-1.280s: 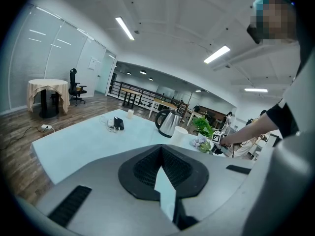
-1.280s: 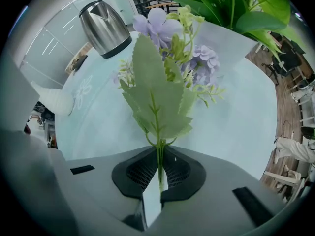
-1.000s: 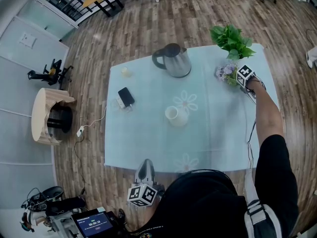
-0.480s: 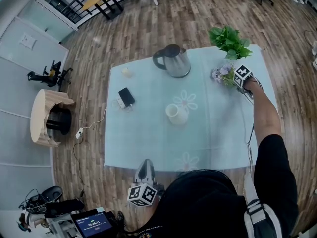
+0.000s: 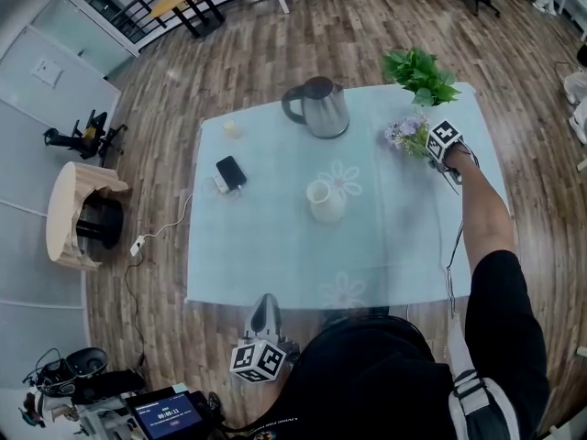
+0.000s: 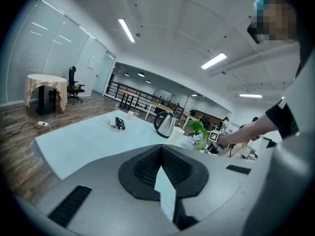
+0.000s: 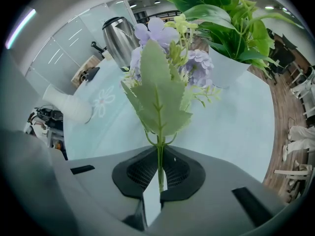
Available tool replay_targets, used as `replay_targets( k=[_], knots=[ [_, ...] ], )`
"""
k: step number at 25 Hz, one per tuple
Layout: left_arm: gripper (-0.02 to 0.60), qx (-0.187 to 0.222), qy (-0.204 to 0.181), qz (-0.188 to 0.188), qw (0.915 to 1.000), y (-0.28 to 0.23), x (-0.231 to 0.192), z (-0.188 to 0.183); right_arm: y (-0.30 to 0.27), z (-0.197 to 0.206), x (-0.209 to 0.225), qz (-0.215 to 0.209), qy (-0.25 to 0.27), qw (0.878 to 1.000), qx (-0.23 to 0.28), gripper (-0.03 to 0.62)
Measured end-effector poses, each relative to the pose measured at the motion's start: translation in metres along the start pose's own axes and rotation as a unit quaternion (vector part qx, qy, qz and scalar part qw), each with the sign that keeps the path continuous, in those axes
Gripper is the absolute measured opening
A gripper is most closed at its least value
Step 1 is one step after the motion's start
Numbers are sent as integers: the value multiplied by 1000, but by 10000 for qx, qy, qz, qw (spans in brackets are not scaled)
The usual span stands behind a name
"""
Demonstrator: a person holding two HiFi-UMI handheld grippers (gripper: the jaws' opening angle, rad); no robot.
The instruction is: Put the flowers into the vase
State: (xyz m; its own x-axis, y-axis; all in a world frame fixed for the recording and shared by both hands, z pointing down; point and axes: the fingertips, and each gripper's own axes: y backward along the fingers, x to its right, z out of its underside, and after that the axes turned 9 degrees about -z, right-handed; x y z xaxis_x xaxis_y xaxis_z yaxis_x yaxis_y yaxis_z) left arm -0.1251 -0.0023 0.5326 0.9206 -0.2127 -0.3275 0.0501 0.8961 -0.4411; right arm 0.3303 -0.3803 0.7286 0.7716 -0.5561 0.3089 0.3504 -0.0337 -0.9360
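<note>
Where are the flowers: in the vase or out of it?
Out of it. The right hand-held gripper holds the flowers by the stem, apart from the white vase.

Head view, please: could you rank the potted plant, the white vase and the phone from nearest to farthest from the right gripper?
Measured from the right gripper, whose jaws hold the flowers:
1. The potted plant, just beyond it at the far right corner of the table.
2. The white vase, mid-table to its left.
3. The phone, near the left edge.

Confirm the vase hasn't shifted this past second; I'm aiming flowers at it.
No. The vase still sits just beside the same printed flower.
</note>
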Motion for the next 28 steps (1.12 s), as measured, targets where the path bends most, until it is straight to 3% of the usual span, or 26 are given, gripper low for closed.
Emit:
replay_targets(
  k=[15,22,28],
  knots=[
    [6,62,100,250,9996,5,-16,2,6,3,-42,-50,103,9985,534,32],
    [6,38,127,404,9991,4,-16,6,14,8,-60,-175,418,9960,766,32],
    [6,-6,142,483,9987,4,-15,10,21,8,-72,-231,568,9875,1451,32]
  ],
)
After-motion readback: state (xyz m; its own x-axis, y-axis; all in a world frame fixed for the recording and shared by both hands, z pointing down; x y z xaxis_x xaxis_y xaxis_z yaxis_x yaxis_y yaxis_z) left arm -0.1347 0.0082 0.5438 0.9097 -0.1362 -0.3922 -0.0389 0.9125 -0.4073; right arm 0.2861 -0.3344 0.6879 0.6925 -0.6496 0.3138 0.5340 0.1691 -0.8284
